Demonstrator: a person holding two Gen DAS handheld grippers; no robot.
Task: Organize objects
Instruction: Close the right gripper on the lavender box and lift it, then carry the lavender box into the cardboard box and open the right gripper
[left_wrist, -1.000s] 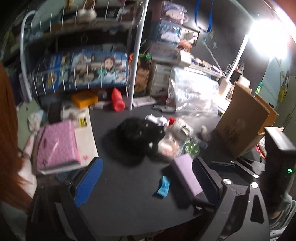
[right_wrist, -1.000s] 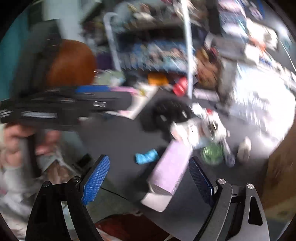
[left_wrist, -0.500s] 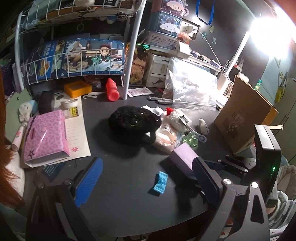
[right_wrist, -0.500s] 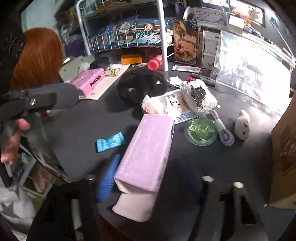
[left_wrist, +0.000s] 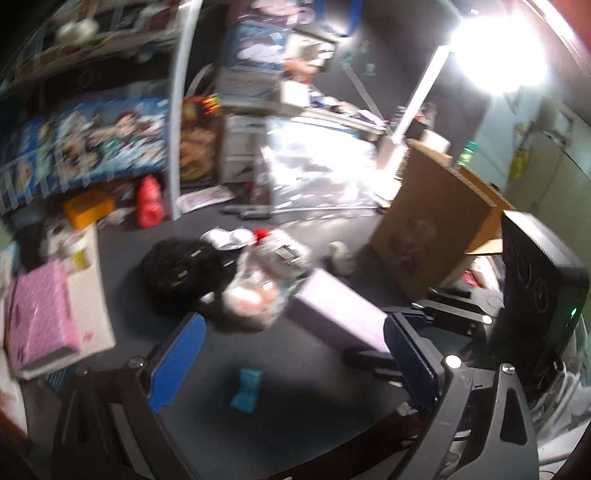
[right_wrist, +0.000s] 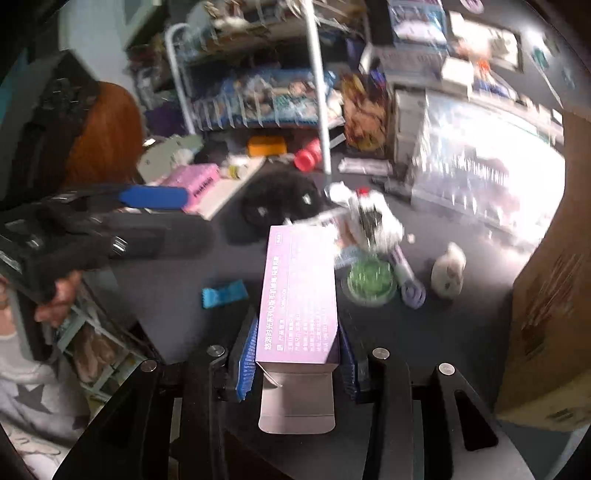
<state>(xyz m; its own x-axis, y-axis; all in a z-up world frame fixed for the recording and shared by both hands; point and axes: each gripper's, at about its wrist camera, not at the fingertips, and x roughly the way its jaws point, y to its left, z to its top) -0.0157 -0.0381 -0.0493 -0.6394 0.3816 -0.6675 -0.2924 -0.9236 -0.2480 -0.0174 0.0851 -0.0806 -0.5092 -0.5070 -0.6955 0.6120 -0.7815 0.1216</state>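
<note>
My right gripper (right_wrist: 297, 352) is shut on the near end of a long lilac carton (right_wrist: 299, 291), which points away over the dark desk (right_wrist: 155, 295). The carton also shows in the left wrist view (left_wrist: 340, 314), with the right gripper's black body (left_wrist: 532, 302) behind it. My left gripper (left_wrist: 291, 354) is open and empty above the desk's front, over a small blue wrapped sweet (left_wrist: 246, 384). The left gripper also shows in the right wrist view (right_wrist: 151, 195). A black plush (left_wrist: 181, 266), a crinkly clear bag (left_wrist: 255, 291) and a white fuzzy pouch (right_wrist: 373, 218) lie mid-desk.
A green round lid (right_wrist: 369, 282), a lilac cable coil (right_wrist: 408, 280) and a white figurine (right_wrist: 448, 271) lie right of the carton. A cardboard box (left_wrist: 432, 229) stands at right. A pink case (left_wrist: 40, 321), orange box (left_wrist: 86, 208), red bottle (left_wrist: 149, 201) and wire rack (left_wrist: 173, 110) stand left and behind.
My right gripper has closed on the lilac carton's near end and turned it to point straight away. My left gripper has stayed open and shifted a little forward over the sweet.
</note>
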